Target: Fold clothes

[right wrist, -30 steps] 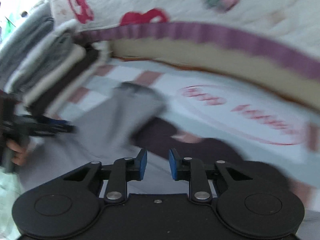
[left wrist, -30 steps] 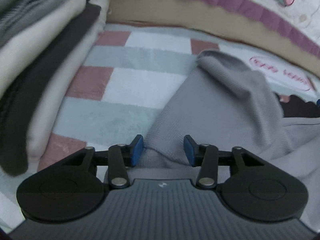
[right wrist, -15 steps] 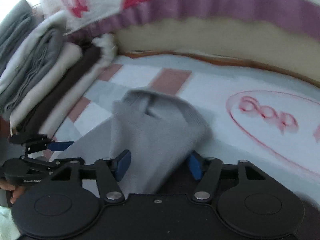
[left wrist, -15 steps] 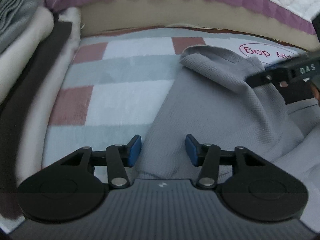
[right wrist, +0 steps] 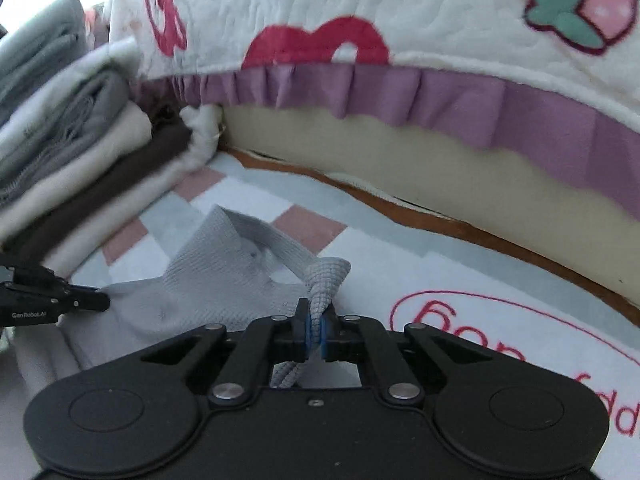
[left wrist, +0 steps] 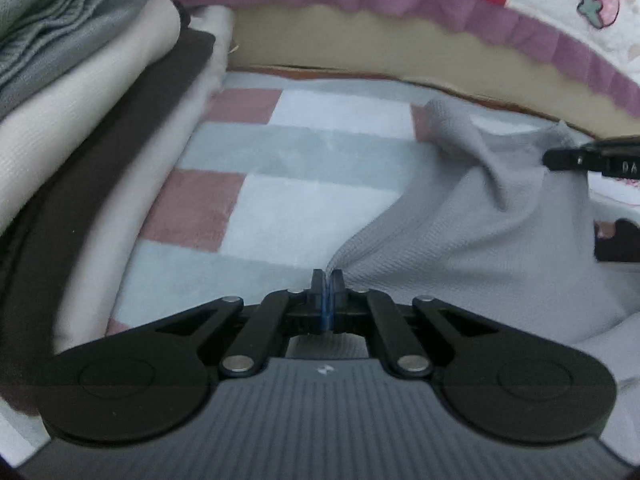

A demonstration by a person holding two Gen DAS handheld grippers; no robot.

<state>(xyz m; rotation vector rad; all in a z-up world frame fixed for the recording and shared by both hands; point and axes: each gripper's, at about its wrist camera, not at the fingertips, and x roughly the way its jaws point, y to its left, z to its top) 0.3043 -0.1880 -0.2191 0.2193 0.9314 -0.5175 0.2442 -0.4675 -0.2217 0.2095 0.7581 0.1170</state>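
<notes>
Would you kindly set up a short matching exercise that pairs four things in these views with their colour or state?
Things:
1. grey garment
2. left tool
3. bed frill
4. stack of folded clothes

States:
A. purple and pleated
B. shut on a fabric edge
C. held at two points, spread over the checked mat
D. piled at the left beside the bed

Pairs: 1-C, 2-B, 3-A, 4-D. The right tool is also shut on the grey garment.
</notes>
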